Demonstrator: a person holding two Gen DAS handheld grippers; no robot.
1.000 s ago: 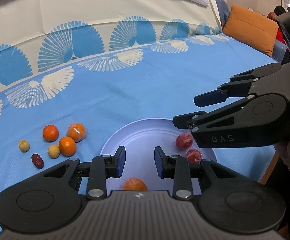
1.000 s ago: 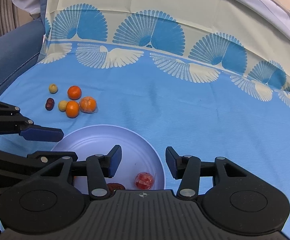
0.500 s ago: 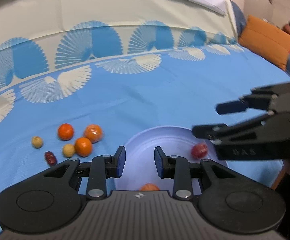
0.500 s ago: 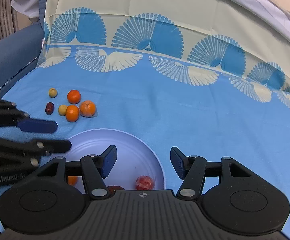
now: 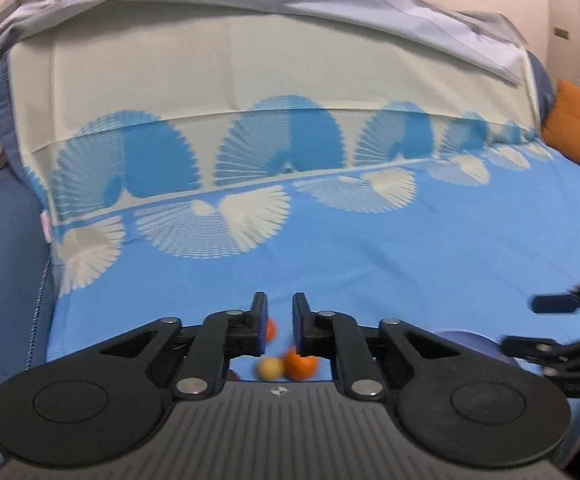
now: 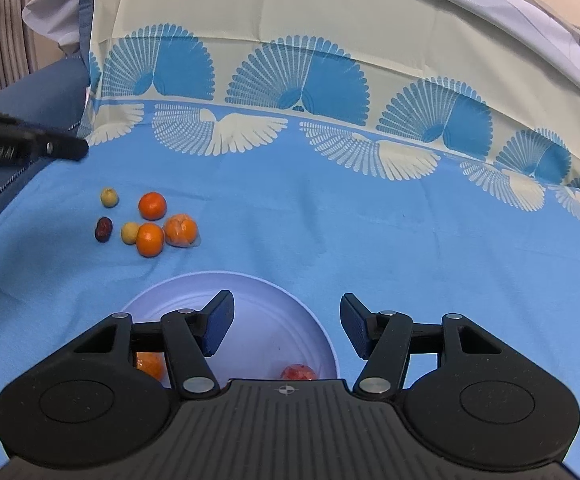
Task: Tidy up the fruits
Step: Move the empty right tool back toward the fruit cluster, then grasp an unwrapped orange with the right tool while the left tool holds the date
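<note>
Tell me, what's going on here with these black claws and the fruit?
A person is sorting fruit from a blue bedsheet into a pale plate. The left gripper, nearly shut and empty, hangs above the loose oranges. The right gripper hovers open over the plate, which holds an orange and a red fruit.

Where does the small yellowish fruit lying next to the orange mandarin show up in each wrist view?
Left wrist: the yellowish fruit sits low centre, below the fingertips, touching a mandarin.
Right wrist: the same fruit lies at left, in the loose cluster.
Shared landmark: the lavender plate, far right edge in the left view.
</note>
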